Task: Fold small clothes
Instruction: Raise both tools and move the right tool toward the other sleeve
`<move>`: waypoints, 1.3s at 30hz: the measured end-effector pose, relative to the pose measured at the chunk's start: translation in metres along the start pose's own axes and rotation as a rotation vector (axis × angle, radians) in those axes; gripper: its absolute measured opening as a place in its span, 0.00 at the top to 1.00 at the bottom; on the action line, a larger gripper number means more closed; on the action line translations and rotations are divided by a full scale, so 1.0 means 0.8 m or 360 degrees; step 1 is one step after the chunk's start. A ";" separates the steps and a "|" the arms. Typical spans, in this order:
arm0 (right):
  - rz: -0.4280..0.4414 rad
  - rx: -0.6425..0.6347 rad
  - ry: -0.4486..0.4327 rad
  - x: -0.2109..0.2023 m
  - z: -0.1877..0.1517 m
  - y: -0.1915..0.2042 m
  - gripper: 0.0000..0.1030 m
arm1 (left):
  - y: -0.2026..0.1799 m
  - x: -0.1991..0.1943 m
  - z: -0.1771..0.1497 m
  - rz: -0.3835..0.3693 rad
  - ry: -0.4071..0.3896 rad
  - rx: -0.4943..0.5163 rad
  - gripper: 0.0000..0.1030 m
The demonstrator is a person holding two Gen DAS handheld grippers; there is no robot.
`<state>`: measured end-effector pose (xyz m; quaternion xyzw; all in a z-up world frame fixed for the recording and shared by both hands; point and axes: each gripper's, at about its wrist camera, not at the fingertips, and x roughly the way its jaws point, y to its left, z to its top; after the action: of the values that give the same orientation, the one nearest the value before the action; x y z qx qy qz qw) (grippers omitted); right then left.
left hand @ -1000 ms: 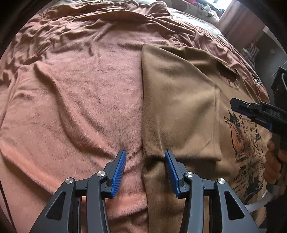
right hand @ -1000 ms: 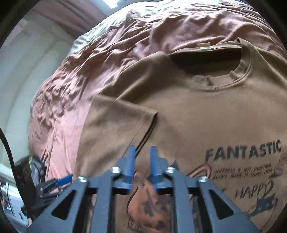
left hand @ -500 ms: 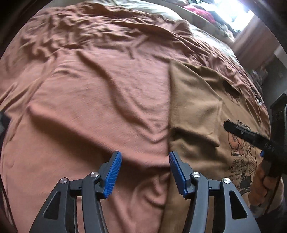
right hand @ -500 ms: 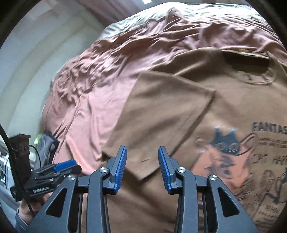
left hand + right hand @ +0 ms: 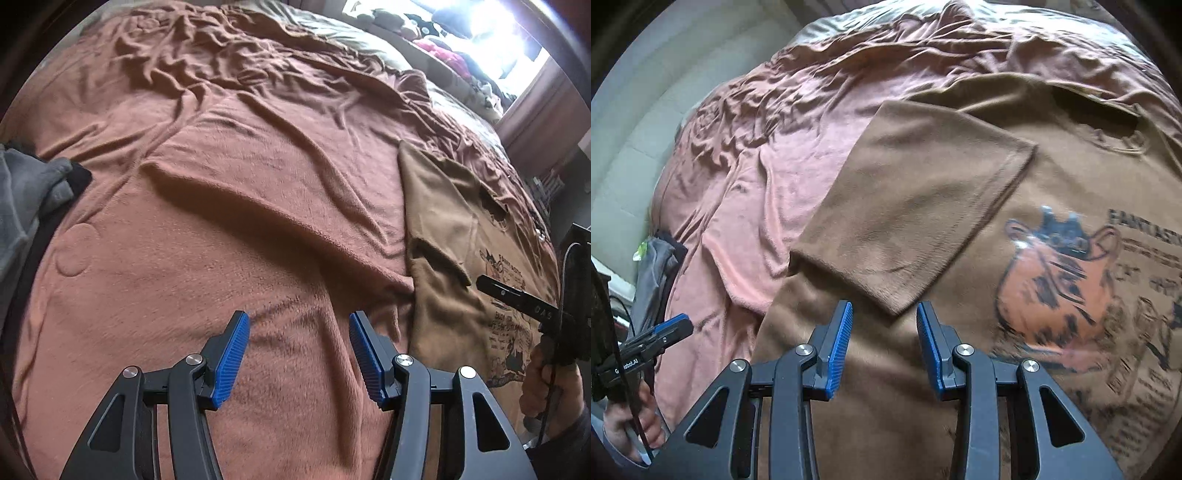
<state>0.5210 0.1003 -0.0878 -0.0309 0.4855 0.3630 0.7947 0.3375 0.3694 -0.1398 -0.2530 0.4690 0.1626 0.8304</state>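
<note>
Since a second ago the left gripper (image 5: 299, 350) has slid off the T-shirt's side edge and now hangs over bare blanket, while the right wrist view has shifted from the collar toward the folded-in sleeve.

Largest is the rust-pink fleece blanket (image 5: 229, 206), wrinkled, covering the bed in both views. On it lies the brown T-shirt (image 5: 960, 387), spread flat; in the left wrist view it sits at three o'clock. Its sleeve (image 5: 916, 206) is folded inward over the chest, ending just short of the cat print (image 5: 1056, 291) at three o'clock in the right view. Grey clothing (image 5: 22, 199) lies at nine o'clock in the left view.

Left jaws stand wide apart with nothing between them. The right gripper (image 5: 884, 339) hovers at the sleeve's corner, jaws narrowly apart, gripping nothing.
</note>
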 end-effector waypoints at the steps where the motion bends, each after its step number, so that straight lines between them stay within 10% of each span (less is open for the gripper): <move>1: -0.0017 -0.0006 -0.0019 -0.008 -0.002 0.000 0.67 | 0.000 -0.006 -0.002 0.0000 -0.0016 0.0006 0.43; 5: -0.0065 -0.0039 -0.0060 -0.056 -0.030 0.014 0.65 | -0.001 -0.030 -0.009 -0.0021 -0.0089 0.0015 0.24; 9: -0.0188 -0.0074 -0.0174 -0.102 -0.050 0.025 0.20 | -0.005 -0.060 -0.015 -0.0063 -0.0177 -0.0004 0.09; 14: -0.0256 -0.0072 -0.0282 -0.153 -0.075 0.033 0.00 | -0.028 -0.095 -0.024 -0.0097 -0.0296 0.0023 0.03; 39: -0.0441 0.0013 -0.0567 -0.386 -0.221 -0.003 0.00 | -0.223 -0.229 -0.091 -0.0378 -0.0473 0.0397 0.00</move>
<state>0.3083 -0.1411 0.0636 -0.0295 0.3300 0.2482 0.9103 0.2847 0.1754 0.0343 -0.1751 0.3250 0.0400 0.9285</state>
